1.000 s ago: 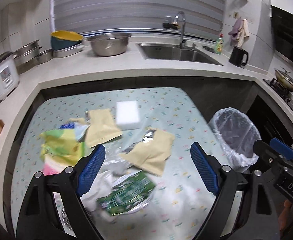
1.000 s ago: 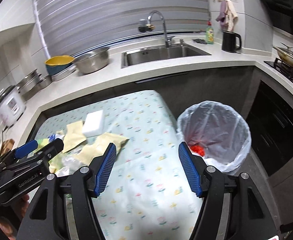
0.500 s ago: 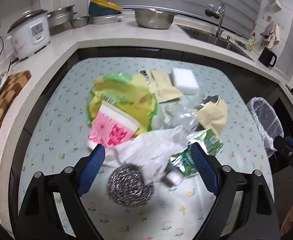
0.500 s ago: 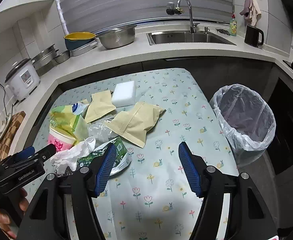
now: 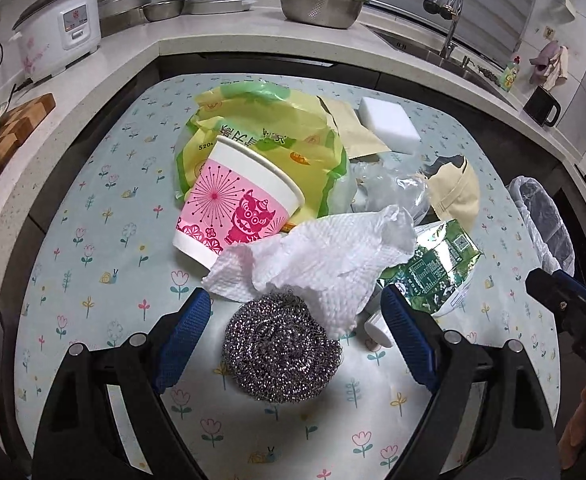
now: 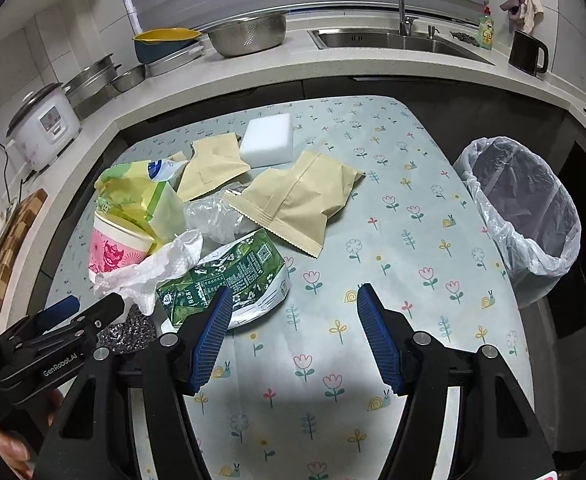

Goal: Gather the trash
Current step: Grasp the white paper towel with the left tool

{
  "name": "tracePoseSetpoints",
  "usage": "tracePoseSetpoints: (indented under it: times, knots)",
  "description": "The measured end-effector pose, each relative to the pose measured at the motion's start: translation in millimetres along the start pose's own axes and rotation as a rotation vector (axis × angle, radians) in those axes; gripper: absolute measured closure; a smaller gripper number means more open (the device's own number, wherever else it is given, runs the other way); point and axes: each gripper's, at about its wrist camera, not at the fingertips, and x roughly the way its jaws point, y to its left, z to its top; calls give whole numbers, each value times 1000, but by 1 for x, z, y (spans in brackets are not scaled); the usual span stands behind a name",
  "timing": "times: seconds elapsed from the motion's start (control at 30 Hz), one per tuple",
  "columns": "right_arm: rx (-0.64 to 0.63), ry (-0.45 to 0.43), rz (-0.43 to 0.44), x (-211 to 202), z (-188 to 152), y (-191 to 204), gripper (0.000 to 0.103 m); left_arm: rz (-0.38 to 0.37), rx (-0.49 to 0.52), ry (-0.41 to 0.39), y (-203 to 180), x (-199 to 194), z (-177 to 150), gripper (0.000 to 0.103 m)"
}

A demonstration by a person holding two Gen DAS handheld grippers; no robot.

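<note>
A heap of trash lies on the floral table [image 5: 93,248]. Nearest in the left wrist view is a steel wool scourer [image 5: 281,354], lying between the open fingers of my left gripper [image 5: 293,320], whose pads stand clear of it. Behind it are a white paper towel [image 5: 317,256], a pink paper cup [image 5: 233,208] on its side, a yellow-green bag [image 5: 269,132] and a green pack [image 5: 433,268]. My right gripper [image 6: 293,300] is open over bare cloth, its left finger beside the green pack [image 6: 229,276]. A tan pouch [image 6: 297,204] lies beyond.
A lined trash bin [image 6: 521,204] stands off the table's right edge. A white sponge [image 6: 267,140], a second tan pouch [image 6: 213,168] and clear plastic [image 6: 217,216] sit at the heap's back. The counter around holds a rice cooker [image 5: 59,32], metal bowls and a sink [image 6: 397,40].
Both grippers have sunk toward the table and closed in on the heap. The left view swung onto the scourer; the right view swung from the bin toward the green pack. Jaw widths are unchanged.
</note>
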Motion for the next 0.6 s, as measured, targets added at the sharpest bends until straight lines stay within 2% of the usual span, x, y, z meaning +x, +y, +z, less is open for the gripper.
tracePoseSetpoints:
  times: [0.23,0.33,0.4,0.43,0.47,0.5,0.6]
  knots:
    - [0,25,6,16,6,4,40,-28,3,51,0,24,5,38]
    - [1,32,7,22,9,6,40,-40,17,66,-3,32,6,52]
    - [0,36,11,26,11,8,40,-50,30,78,-6,36,7,70]
    - [0,38,14,27,11,9,40,-56,34,79,-7,37,8,75]
    - [0,41,17,29,12,11,40,-65,40,81,-8,37,9,86]
    - [-1,42,20,30,12,12,40,-69,44,82,-8,37,10,91]
    - [-7,43,30,33,15,19,40,-75,50,56,-8,29,12,95]
